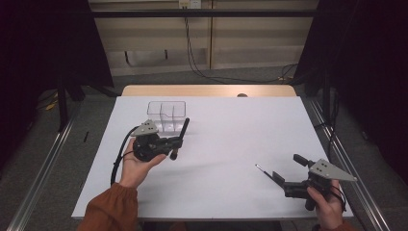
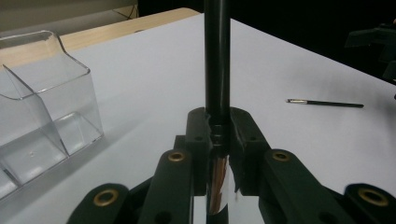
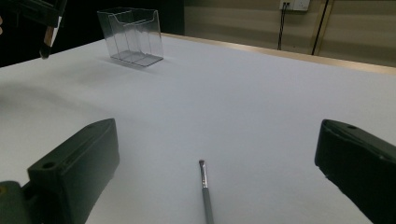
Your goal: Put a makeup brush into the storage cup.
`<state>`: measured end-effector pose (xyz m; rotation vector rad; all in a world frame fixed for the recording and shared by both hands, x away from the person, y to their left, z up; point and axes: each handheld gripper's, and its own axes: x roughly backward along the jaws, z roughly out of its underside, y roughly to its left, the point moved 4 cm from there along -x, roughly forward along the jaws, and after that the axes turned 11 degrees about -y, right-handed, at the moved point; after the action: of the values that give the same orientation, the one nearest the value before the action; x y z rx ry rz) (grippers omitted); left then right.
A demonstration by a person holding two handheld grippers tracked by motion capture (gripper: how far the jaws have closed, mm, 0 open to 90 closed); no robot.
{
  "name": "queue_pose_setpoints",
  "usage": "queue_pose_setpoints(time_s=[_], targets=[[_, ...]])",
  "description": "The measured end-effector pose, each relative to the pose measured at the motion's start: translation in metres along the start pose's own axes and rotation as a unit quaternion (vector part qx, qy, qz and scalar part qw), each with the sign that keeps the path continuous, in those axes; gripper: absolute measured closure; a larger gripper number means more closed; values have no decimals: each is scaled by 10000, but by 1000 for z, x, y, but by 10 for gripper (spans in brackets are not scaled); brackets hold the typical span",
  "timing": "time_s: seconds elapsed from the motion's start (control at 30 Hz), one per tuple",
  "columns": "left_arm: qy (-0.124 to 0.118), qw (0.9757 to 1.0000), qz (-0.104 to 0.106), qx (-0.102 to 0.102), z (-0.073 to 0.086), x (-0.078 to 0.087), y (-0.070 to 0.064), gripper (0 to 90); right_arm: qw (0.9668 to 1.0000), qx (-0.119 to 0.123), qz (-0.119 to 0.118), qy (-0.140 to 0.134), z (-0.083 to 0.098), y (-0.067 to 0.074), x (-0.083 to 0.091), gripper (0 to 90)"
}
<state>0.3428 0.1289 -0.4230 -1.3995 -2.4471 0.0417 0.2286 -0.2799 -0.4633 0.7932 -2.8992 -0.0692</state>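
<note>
My left gripper (image 1: 176, 142) is shut on a thick black makeup brush (image 1: 183, 132), which sticks up past the jaws just in front of a clear plastic organizer (image 1: 166, 115). In the left gripper view, the jaws clamp the brush (image 2: 217, 60) where its black handle meets a shiny metal ferrule, with the organizer (image 2: 42, 102) to the left. My right gripper (image 1: 288, 168) stands open at the near right. A thin dark brush (image 1: 262, 169) lies flat on the table beside its jaws. In the right gripper view, this brush (image 3: 204, 186) lies between the wide-apart jaws, which do not touch it.
The white table top (image 1: 231, 120) has a wooden strip along its far edge. The organizer (image 3: 133, 35) has several upright compartments with nothing in them. The thin brush (image 2: 327, 103) lies far off to the right in the left gripper view. Dark curtains and floor rails flank the table.
</note>
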Motion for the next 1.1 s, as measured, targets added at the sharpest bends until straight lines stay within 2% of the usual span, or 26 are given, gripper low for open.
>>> queue_pose_setpoints(time_s=[0.03,0.13,0.37,0.53,0.63,0.7,0.97,1.1], targets=[[-19,10000,74,31,0,1,-3,791,10000,38,-8,9,0,-1,0,0],[-27,9999,126,-16,1,5,-12,791,10000,34,-34,-30,-1,0,1,0],[-67,9998,177,-42,8,14,-25,791,10000,0,-76,-45,-1,2,0,0],[-134,9995,271,50,13,22,-32,791,9999,16,-110,-34,-1,2,0,0],[-97,9992,375,31,14,21,-35,791,9999,-4,-115,-32,-1,3,-1,0],[10,9988,495,-13,14,17,-38,791,9999,13,-140,-23,-1,4,-2,0],[348,9943,999,-150,17,5,-57,791,9996,80,-274,-6,-1,7,-3,0],[545,9909,1210,-243,16,0,-65,790,9990,158,-403,56,-1,11,-7,0]])
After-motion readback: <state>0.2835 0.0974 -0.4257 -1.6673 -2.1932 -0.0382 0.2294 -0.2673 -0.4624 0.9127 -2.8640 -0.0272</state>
